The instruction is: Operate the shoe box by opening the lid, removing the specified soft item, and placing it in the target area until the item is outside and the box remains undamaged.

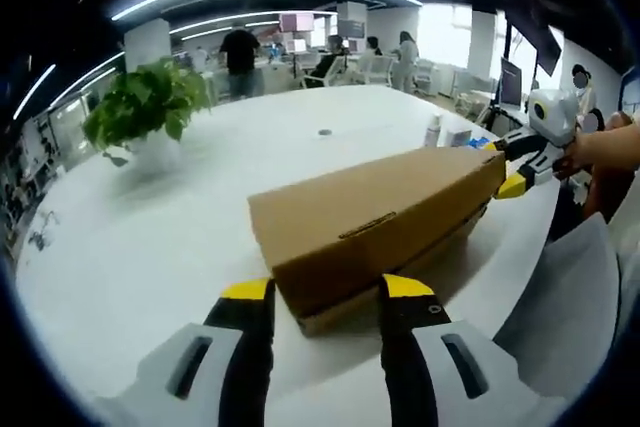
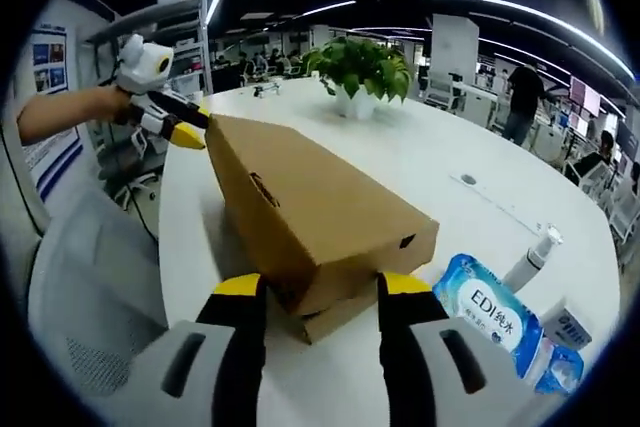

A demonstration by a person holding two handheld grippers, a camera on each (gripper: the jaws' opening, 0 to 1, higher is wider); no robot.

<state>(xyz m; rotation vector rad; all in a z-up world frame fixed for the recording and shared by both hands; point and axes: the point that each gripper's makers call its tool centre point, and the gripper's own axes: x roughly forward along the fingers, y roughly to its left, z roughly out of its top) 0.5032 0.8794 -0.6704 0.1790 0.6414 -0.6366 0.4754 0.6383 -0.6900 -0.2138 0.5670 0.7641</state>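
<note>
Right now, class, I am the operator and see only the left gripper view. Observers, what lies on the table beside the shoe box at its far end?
Observer: A blue wet-wipes pack printed "EDI" lies beside the shoe box.
Operator: And the box's side facing it?
Observer: A small dark hole in the lid.
Operator: At the right tongs' end?
Observer: The base shows beneath the lid, by the right tongs.

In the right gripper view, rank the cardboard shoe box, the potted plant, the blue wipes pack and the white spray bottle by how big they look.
1. cardboard shoe box
2. blue wipes pack
3. potted plant, unsure against the wipes since it stands much farther from the camera
4. white spray bottle
</note>
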